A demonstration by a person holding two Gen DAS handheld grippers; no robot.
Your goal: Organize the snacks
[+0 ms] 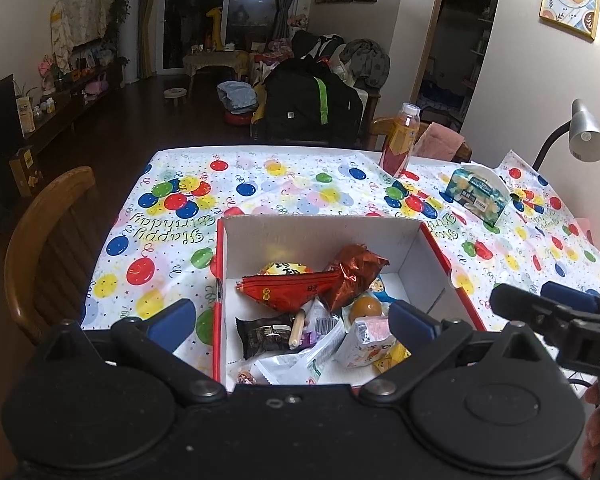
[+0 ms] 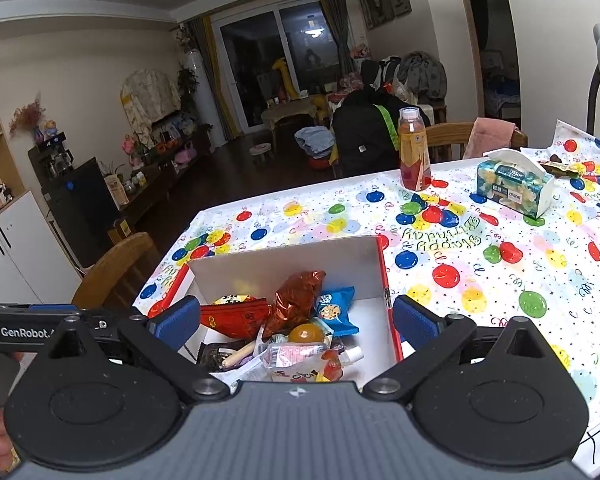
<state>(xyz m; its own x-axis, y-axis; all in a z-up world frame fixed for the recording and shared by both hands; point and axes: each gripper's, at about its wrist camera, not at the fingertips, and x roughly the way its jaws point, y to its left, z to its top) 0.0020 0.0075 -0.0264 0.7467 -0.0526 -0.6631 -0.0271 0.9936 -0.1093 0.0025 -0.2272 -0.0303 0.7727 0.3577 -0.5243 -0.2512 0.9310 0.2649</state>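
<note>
Hovering over the near end of a red-edged cardboard box (image 1: 416,252), the left gripper (image 1: 292,322) is held with its blue-padded fingers (image 1: 172,320) spread wide, and nothing is gripped between them. The right gripper (image 2: 296,320) is positioned just beside it, over the same box (image 2: 284,264), its jaws likewise parted and empty; part of it is seen at the right edge of the left wrist view.

The snacks are gathered inside the box in a loose heap. A flat red packet (image 1: 296,290) is laid across the middle, with a crumpled copper-red foil bag (image 1: 354,274) leaning against it. An orange ball-shaped sweet (image 1: 366,306) is nestled below the foil bag, a dark brown wrapped cake (image 1: 264,336) is lying toward the left wall, and a pink-and-white pouch (image 1: 364,340) is resting near the front. A blue cookie packet (image 2: 336,310) is seen beside the foil bag in the right wrist view.

The box is placed on a table covered by a balloon-printed birthday tablecloth (image 1: 260,184). Well apart from the box, an upright juice bottle (image 1: 400,140) and a tissue pack (image 1: 480,194) are standing at the far side.
</note>
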